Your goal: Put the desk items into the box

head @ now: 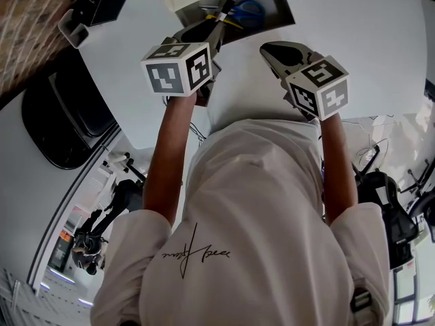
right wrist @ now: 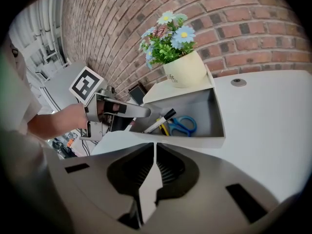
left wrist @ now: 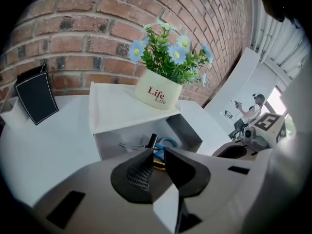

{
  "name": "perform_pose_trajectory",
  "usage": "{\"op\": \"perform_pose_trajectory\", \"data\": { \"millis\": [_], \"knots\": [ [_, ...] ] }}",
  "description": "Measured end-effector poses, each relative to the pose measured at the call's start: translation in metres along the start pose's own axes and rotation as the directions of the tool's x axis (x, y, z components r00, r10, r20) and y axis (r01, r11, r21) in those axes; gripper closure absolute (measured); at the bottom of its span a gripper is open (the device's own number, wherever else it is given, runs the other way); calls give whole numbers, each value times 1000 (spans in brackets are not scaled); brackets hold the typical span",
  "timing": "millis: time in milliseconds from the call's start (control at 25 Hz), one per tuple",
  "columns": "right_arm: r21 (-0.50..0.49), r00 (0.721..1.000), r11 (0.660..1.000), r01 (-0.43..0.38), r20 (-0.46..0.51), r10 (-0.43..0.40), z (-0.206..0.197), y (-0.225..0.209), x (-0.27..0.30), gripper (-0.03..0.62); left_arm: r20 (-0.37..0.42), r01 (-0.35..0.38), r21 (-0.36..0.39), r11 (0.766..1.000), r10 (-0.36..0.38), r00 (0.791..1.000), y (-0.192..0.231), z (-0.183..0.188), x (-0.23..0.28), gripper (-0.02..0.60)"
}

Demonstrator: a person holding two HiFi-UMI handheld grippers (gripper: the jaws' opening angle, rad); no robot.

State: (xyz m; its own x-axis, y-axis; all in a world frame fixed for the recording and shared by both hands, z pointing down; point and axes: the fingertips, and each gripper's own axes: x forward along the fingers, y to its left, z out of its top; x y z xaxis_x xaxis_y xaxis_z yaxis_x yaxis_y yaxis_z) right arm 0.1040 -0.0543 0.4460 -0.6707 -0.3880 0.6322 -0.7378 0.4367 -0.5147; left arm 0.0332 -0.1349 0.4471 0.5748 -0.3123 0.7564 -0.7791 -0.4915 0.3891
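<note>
We judge the packing nearly done: scissors (right wrist: 183,126), a marker (right wrist: 158,122) and a yellow pen (right wrist: 165,128) lie inside the box (right wrist: 217,116) on the tabletop (right wrist: 273,130). The left gripper (left wrist: 157,152) hovers at the box's mouth, its jaws slightly parted and gripping nothing. The right gripper (right wrist: 155,147) is clenched and empty. The next move calls for drawing the left gripper out without dragging the marker.

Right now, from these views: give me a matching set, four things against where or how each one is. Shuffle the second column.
Things:
1. flower pot
2. scissors
3. black stand
4. right gripper

Place or state:
A. inside the box
B. jaws shut, nothing between them
C. on top of the box
D. on the table, by the brick wall

Pairs: 1-C, 2-A, 3-D, 4-B
</note>
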Motion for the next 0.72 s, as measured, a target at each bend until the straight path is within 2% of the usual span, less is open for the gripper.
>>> {"op": "perform_pose_trajectory", "data": {
  "millis": [280,720],
  "knots": [
    [46,999,998,-38,28,37,7,9,-5,557,30,38,-8,999,-37,999,-11,-3,-12,525],
    [-29,999,999,-40,30,41,9,27,-18,557,53,68,2,998,-68,996,-37,-16,-33,537]
  ]
}}
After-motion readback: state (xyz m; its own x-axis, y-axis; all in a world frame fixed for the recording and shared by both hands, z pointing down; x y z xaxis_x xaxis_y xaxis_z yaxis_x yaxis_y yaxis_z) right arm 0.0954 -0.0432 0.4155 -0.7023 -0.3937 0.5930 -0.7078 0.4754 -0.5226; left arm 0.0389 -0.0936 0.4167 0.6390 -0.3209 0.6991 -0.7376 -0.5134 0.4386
